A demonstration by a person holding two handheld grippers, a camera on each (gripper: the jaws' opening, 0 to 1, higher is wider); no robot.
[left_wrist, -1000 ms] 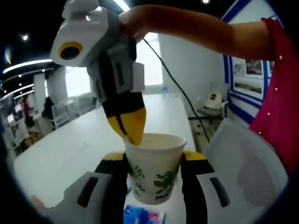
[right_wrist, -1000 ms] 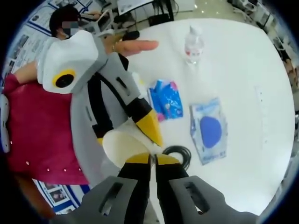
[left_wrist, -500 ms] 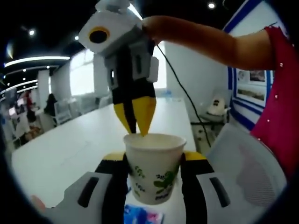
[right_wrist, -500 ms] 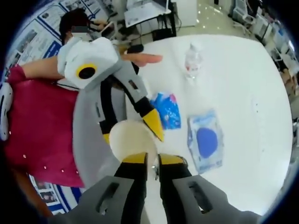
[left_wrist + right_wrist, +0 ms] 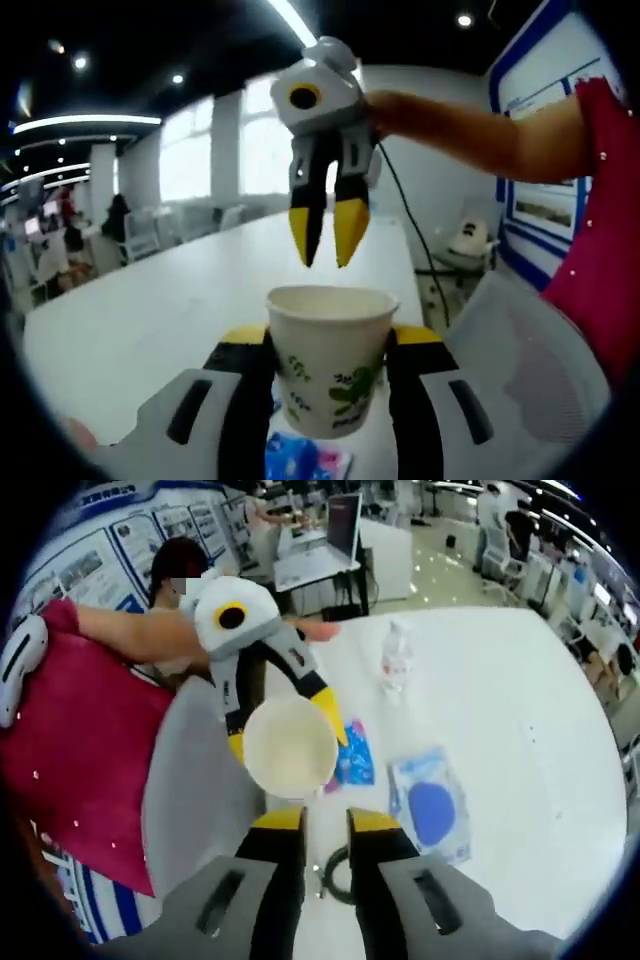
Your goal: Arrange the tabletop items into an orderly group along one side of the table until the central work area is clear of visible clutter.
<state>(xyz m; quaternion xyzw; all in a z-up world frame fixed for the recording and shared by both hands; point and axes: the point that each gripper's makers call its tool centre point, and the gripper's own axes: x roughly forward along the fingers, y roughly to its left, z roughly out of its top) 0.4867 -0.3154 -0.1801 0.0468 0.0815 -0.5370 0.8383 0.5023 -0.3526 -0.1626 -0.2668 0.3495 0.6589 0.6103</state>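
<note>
The left gripper [image 5: 330, 345] is clamped on a white paper cup [image 5: 331, 358], one yellow-tipped jaw pressed to each side of it. The cup stands upright between the jaws, its long axis running up and down, open mouth toward the ceiling and narrow base toward the white table [image 5: 150, 310]. Green leafy printing runs round its wall with some small lettering too blurred to read. In the right gripper view the same cup [image 5: 290, 748] shows from above, its pale round mouth open toward the camera, held by the left gripper [image 5: 285, 742], which reaches in from the left of that view. The right gripper [image 5: 327, 229] hangs in the air above and beyond the cup, well clear of its rim, jaws pointing down and standing slightly apart with nothing between them; its own view shows those jaws [image 5: 327, 824] with a narrow gap. Ahead of the right gripper on the table lie a blue patterned packet [image 5: 352, 759], a clear bag with a blue disc [image 5: 430, 805] beside it, and farther off an upright clear bottle [image 5: 396, 658]. A black coiled cable [image 5: 335, 875] lies between the right gripper's jaws, down on the tabletop.
</note>
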